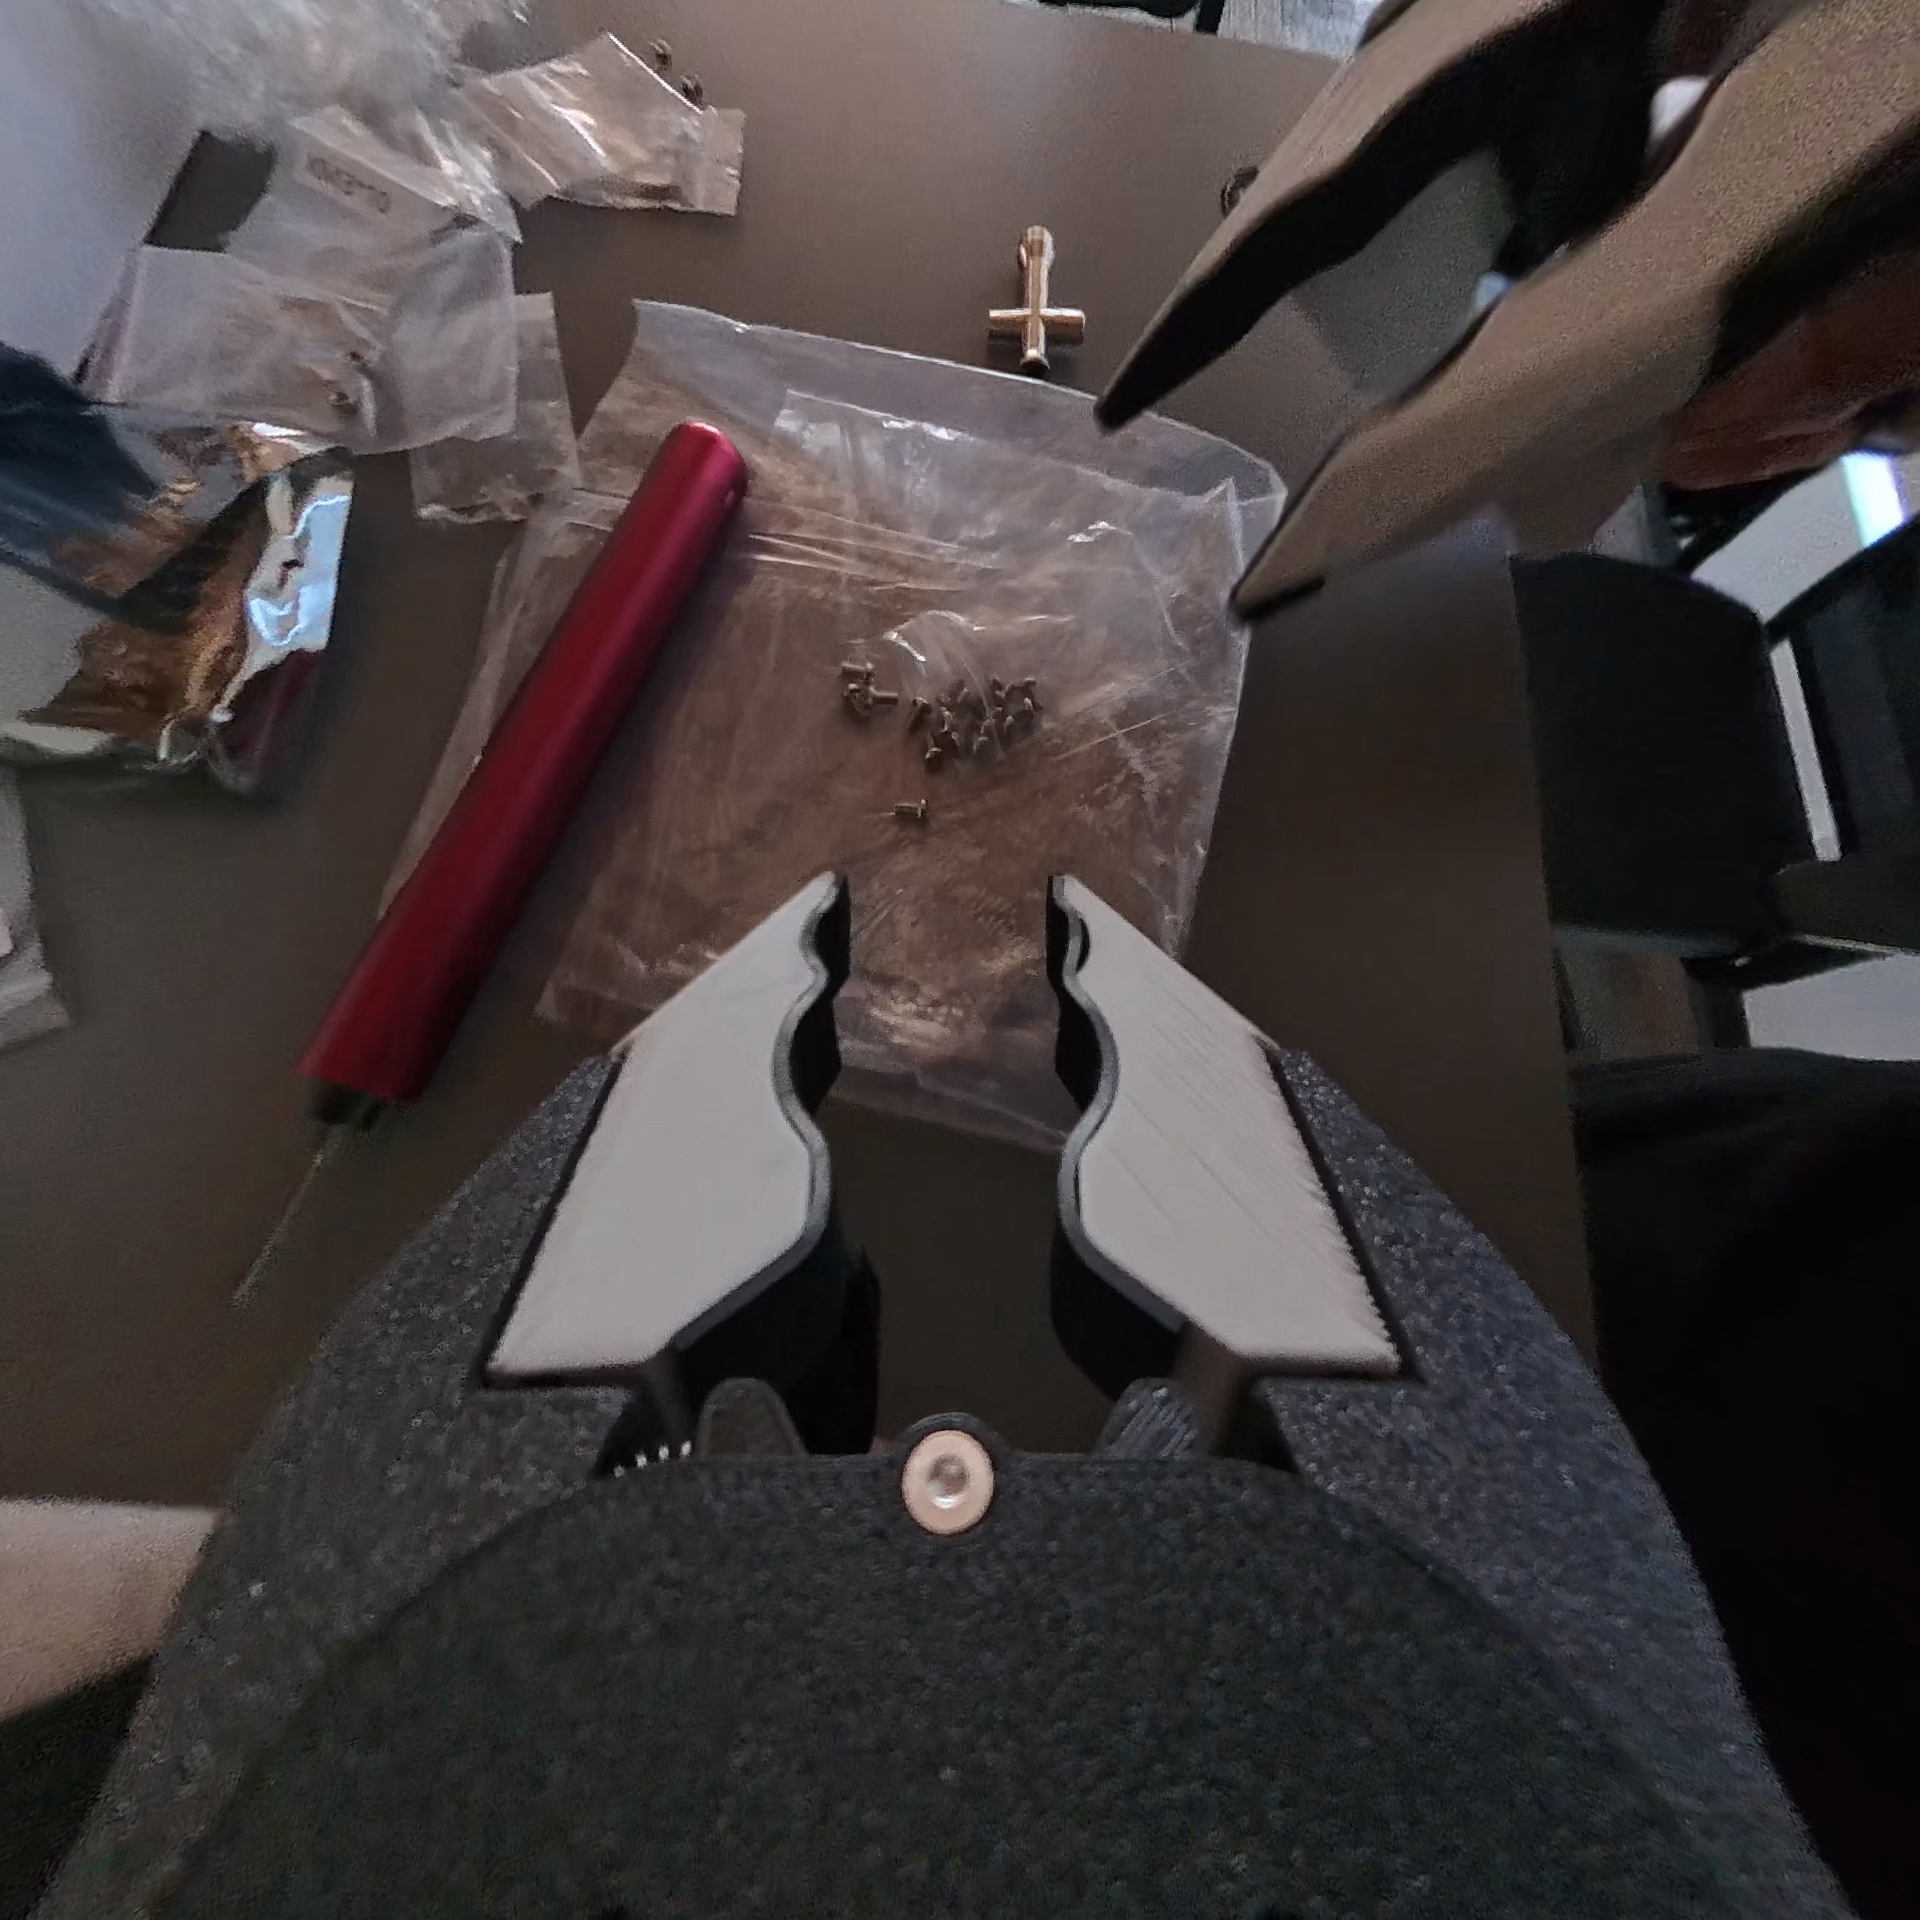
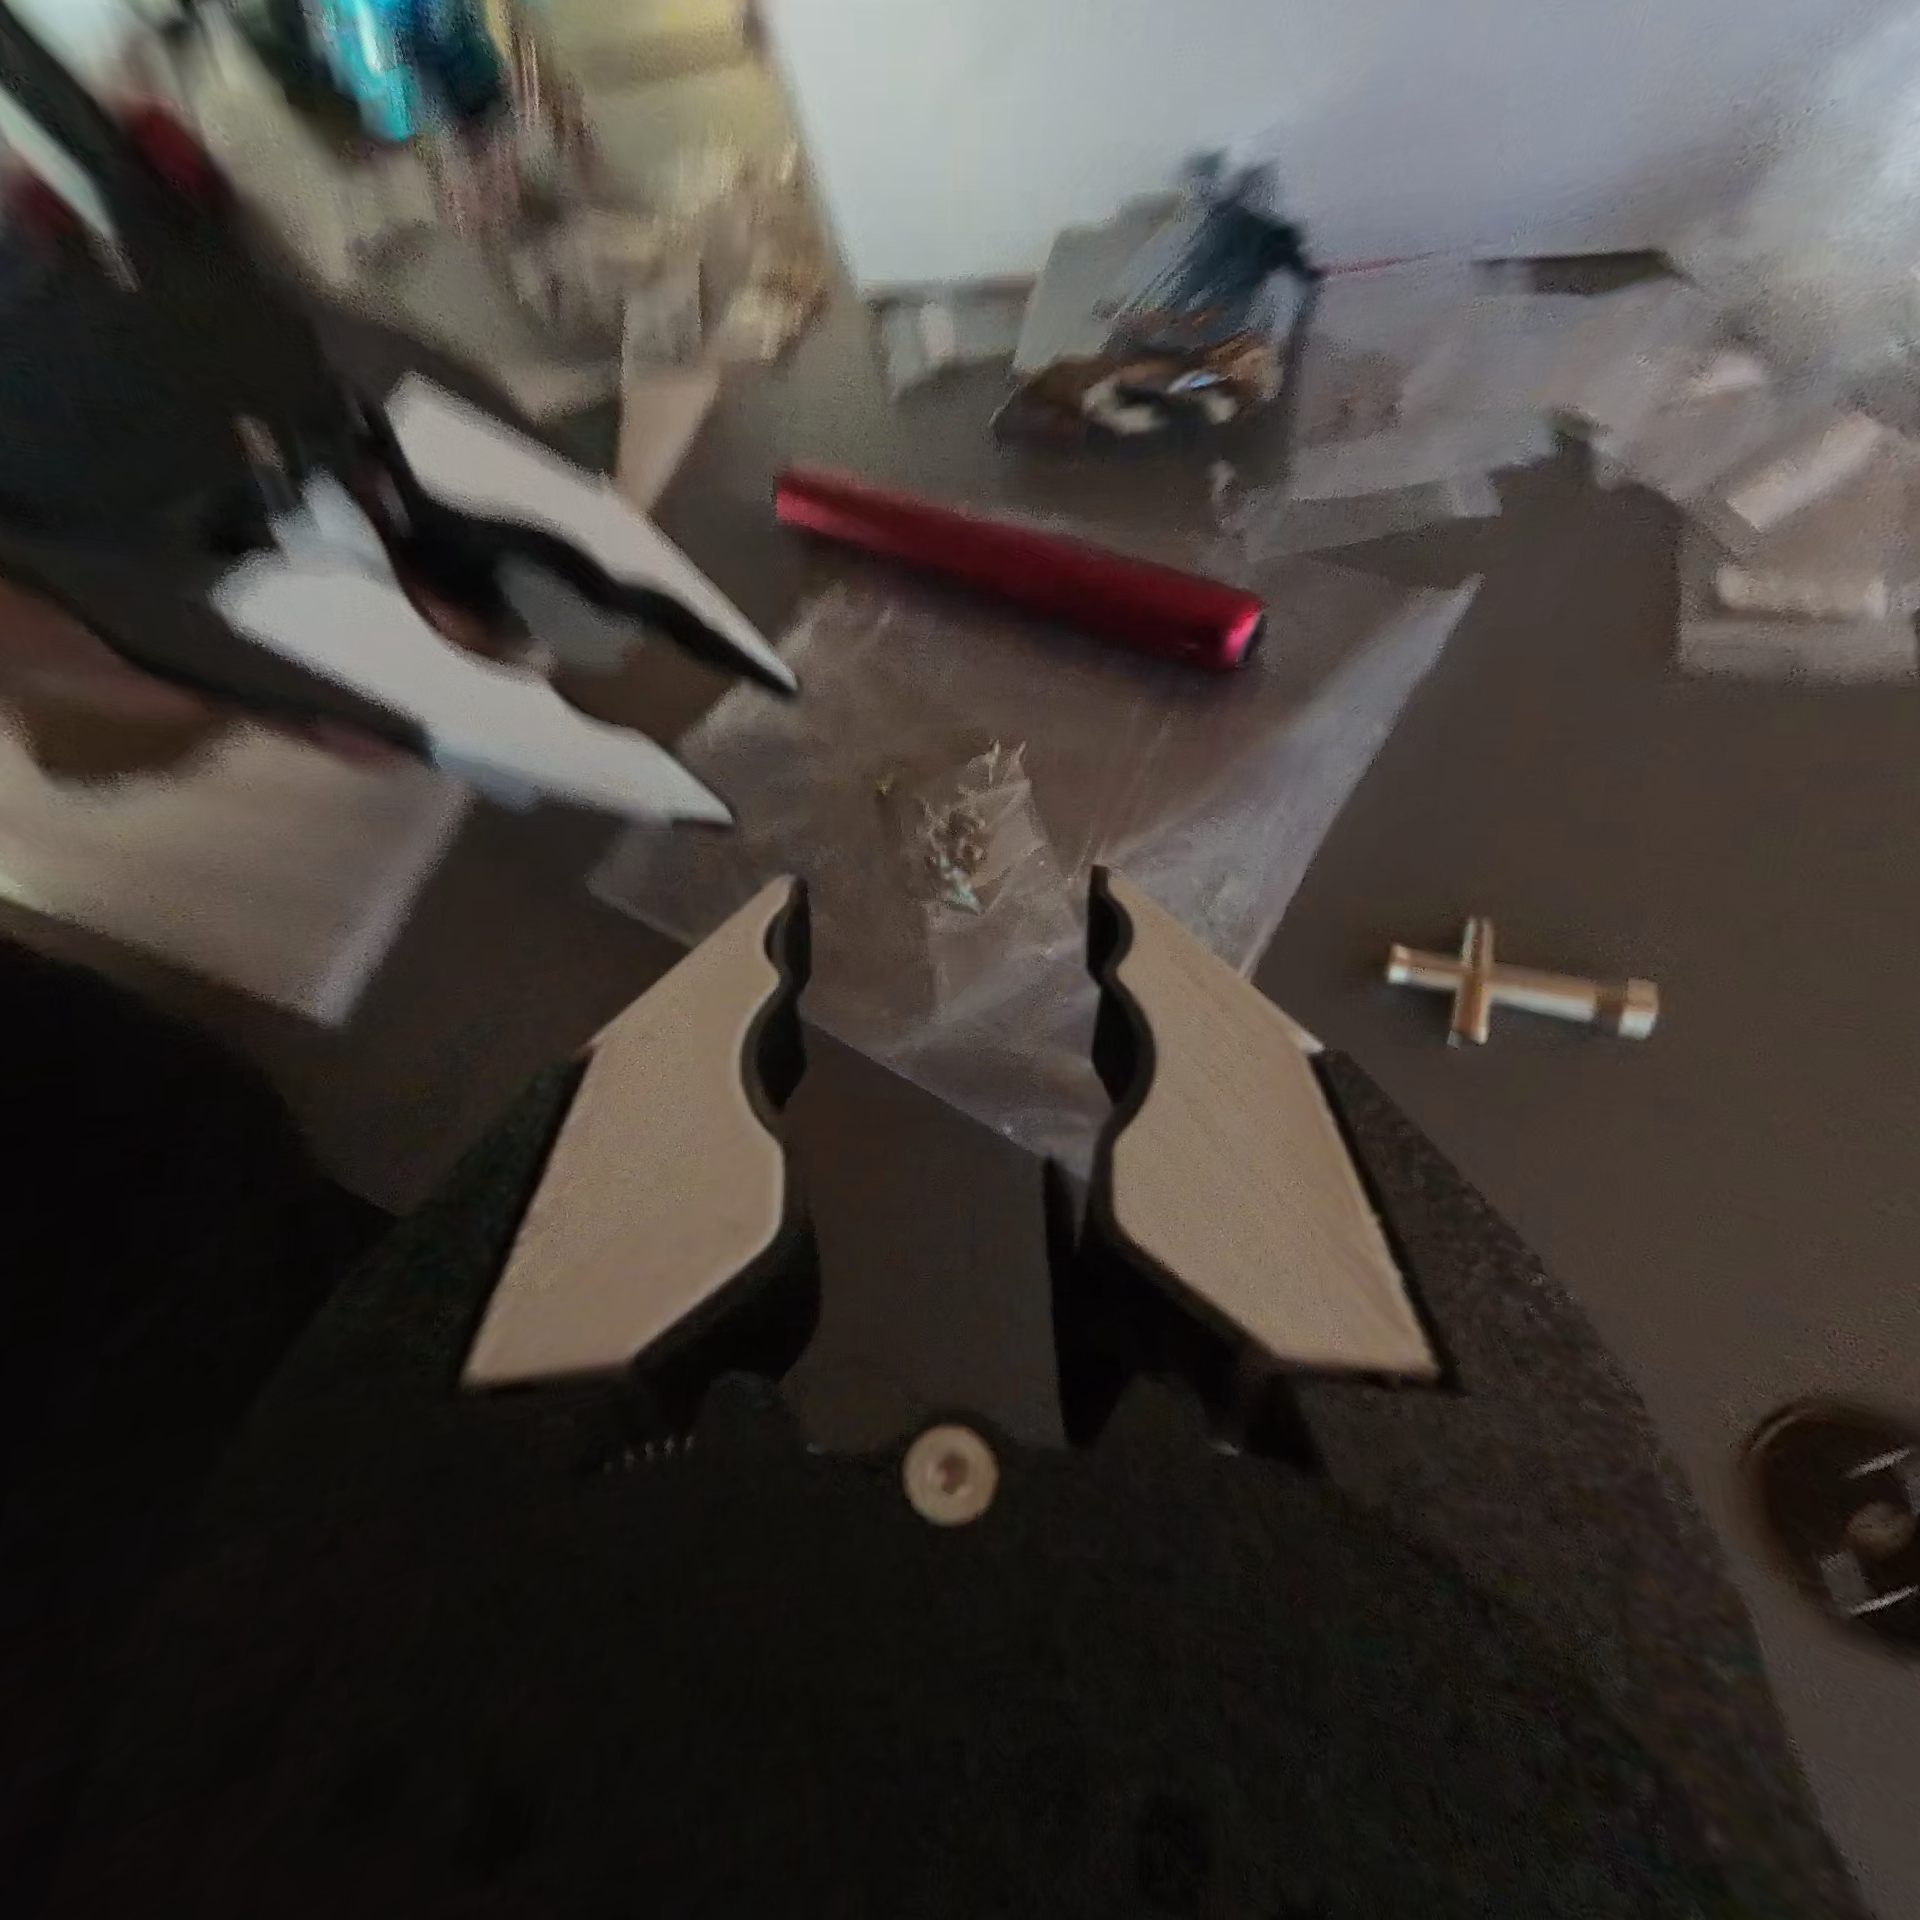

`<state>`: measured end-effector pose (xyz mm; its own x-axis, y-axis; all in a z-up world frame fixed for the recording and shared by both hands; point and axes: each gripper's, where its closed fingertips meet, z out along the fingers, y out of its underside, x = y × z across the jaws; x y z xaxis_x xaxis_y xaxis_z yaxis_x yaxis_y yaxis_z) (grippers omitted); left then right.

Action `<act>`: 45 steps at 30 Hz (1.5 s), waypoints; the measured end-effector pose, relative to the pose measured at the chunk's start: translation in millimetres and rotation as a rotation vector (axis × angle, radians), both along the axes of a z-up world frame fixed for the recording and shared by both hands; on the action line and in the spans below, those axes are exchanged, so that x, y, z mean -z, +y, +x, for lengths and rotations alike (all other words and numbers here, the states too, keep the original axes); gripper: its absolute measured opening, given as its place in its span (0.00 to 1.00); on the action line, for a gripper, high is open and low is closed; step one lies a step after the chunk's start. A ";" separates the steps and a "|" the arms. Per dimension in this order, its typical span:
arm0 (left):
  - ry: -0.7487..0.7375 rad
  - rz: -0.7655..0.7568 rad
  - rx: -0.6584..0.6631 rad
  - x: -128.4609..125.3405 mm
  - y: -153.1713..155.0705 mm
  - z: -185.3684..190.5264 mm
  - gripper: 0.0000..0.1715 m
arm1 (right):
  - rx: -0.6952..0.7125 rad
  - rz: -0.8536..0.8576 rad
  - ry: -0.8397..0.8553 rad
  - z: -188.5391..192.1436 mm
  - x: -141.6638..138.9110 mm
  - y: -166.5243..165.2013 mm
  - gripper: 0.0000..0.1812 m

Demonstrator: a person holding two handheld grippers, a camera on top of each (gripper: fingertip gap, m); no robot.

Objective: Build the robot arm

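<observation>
Brown worktop [image 1: 1299,831], matte, cluttered along its far-left side with small clear packets [image 1: 436,260] and a crumpled silvery foil bag [image 1: 208,613]. Centre: large clear plastic bag [image 1: 1039,540] lying flat, with a cluster of small screws [image 1: 940,707] on or inside it — cannot tell which. Red cylindrical tool handle [image 1: 540,748] lies diagonally along the bag's left edge, its far end overlapping the plastic; a thin dark shaft sticks out of its near end. Gold-coloured cross-shaped wrench [image 1: 1031,307] sits beyond the bag, apart from it.

Left tongs [image 1: 948,894]: open, nothing between the jaws, above the near edge of the clear bag, the screws just ahead of the tips.

Right tongs [image 2: 943,896]: also open and empty, over the opposite side of the same bag; in the left wrist view they enter from upper right, tips above the bag's right corner. Right wrist view is motion-blurred. It shows the cross wrench to the right of the tongs and a dark round metal part [image 2: 1849,1507] at the frame's right edge.

Dark chair [image 1: 1662,748] beyond the worktop's right edge.
</observation>
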<state>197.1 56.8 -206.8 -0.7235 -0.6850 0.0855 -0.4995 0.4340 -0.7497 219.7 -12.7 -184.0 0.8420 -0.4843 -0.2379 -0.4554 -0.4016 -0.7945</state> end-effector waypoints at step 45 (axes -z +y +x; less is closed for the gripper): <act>0.027 -0.081 -0.190 -5.9 -21.6 22.7 0.21 | -0.213 -0.133 -0.046 6.6 41.4 6.2 0.13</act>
